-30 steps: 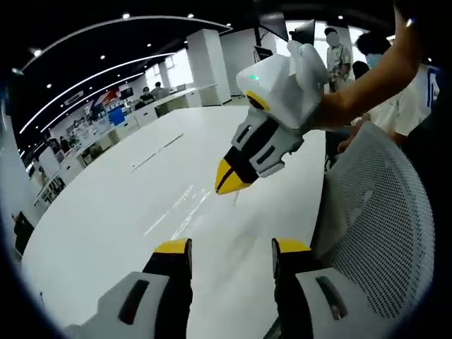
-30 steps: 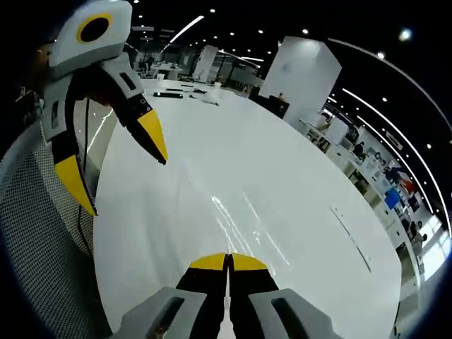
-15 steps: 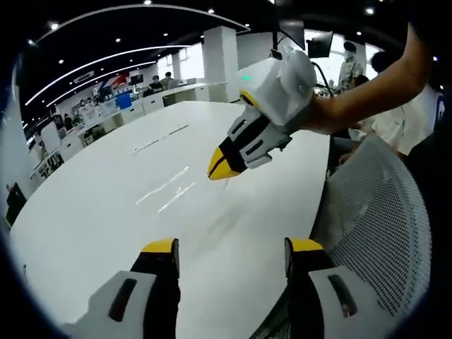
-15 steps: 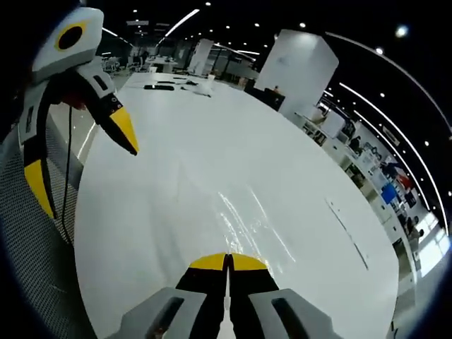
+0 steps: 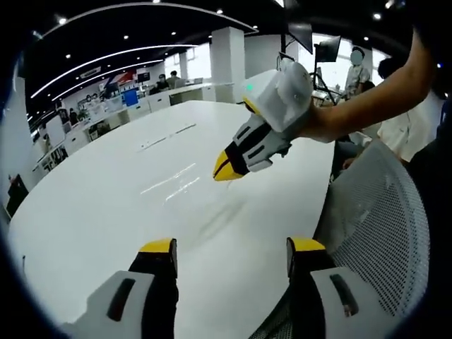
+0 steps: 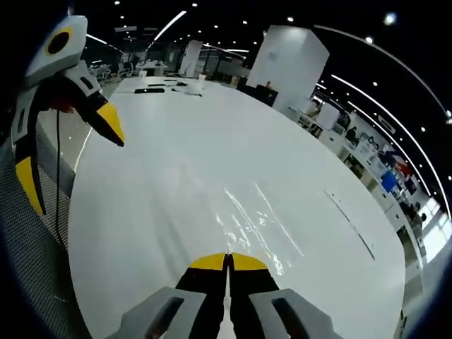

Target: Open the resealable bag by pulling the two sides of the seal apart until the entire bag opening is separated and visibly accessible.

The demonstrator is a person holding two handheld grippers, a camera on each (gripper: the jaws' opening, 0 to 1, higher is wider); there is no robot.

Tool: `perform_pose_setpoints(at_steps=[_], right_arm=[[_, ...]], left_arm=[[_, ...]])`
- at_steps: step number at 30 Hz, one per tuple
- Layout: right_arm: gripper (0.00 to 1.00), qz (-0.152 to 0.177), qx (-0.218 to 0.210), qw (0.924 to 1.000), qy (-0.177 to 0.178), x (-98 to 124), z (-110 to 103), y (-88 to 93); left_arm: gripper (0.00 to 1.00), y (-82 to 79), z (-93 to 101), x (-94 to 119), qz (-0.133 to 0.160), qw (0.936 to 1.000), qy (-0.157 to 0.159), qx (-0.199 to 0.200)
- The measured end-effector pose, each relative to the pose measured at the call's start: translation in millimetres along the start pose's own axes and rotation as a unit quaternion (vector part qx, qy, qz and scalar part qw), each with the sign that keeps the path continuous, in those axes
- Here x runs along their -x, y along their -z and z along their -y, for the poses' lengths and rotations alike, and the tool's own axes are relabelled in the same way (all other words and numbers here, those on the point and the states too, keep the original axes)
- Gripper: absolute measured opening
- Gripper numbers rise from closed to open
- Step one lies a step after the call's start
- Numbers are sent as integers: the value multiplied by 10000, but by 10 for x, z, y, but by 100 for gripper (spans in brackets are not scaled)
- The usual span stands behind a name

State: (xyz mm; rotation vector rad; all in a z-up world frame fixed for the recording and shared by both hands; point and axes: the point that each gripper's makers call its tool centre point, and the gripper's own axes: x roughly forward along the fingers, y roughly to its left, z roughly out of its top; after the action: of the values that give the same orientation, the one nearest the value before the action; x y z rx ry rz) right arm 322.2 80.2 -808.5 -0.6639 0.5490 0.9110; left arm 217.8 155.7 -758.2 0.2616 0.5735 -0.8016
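The resealable bag point(image 6: 256, 224) is clear and hard to make out: a wrinkled, glinting film reaching forward from my right gripper point(image 6: 227, 260) over the white table point(image 6: 212, 141). That gripper's jaws are shut tight, apparently pinching the bag's near edge. In the left gripper view the right gripper point(image 5: 227, 169) hangs shut above the table point(image 5: 92, 212), held by a bare arm coming from the right. My left gripper point(image 5: 232, 247) is open with nothing between its jaws, low and short of the right one. In the right gripper view the left gripper point(image 6: 70, 162) stands open at the far left.
A white mesh chair back point(image 5: 381, 212) stands close on the right, beside the table edge, and also appears low left as the chair point(image 6: 28, 282). Small dark items point(image 6: 162, 88) lie at the table's far end. People point(image 5: 357, 67) stand beyond it.
My left jaws have spread a little wider. Both views have shifted, and the two grippers now sit slightly farther apart. The right gripper stays shut.
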Motion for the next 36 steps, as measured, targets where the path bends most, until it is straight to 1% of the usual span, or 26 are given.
perform_pose_setpoints(at_steps=[3,4,5,7,11,14,21,25,28,32,36], right_arm=[[0,-51,41,10000,24,6,7,43],[1,-35,49,10000,78,21,20,54],[2,-22,17,10000,60,31,15,58],[3,-33,-138,9999,-16,51,-21,90],[9,-52,-214,9997,-52,92,-92,170],[13,-62,-495,9987,-118,126,-165,210],[14,102,-762,9968,-239,234,-318,163],[16,293,-874,9954,-268,362,-382,77],[20,455,-1159,9919,-238,492,-403,44],[24,571,-1414,9882,-170,643,-408,55],[29,671,-1760,9820,-162,837,-436,117]], left_arm=[[61,3,-13,13,-5,10000,-29,-6],[61,5,-18,17,-5,10000,-36,2],[61,7,-18,19,-4,10000,-38,4],[61,13,-15,22,-10,10000,-40,11],[62,20,0,25,-32,10000,-40,1],[62,-1,15,37,6,10000,-44,5],[63,-18,19,76,47,9999,-94,32],[63,-25,18,122,77,9998,-154,39],[65,-16,11,164,113,9997,-222,83],[66,-14,20,225,184,9993,-303,152],[67,12,44,276,217,9988,-394,184]])
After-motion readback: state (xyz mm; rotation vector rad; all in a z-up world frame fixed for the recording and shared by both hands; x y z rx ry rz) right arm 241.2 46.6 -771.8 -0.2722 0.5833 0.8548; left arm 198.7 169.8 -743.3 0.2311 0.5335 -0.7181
